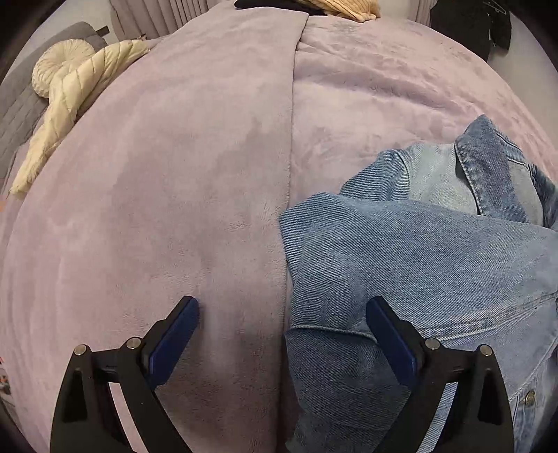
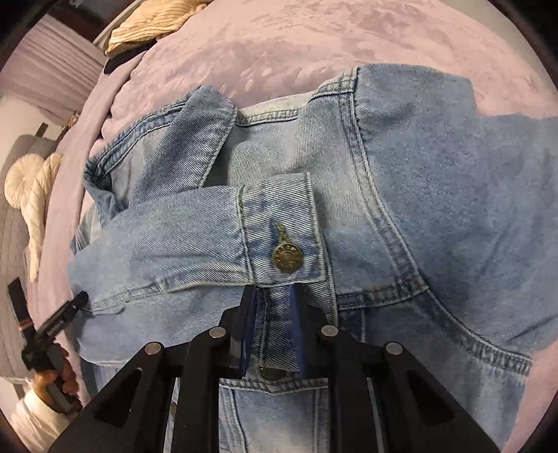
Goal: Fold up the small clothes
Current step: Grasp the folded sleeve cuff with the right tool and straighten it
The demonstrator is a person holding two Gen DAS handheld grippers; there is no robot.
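Denim jacket was coarse twill cloth with a dull metal cuff button; blanket was soft matt plush.

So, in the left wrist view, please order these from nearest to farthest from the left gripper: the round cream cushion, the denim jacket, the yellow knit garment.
From the left gripper:
1. Denim jacket, right side, its edge lying between the open fingers.
2. Round cream cushion, far left, beside the quilted cream garment.
3. Yellow knit garment, top edge, at the far end of the lilac blanket.
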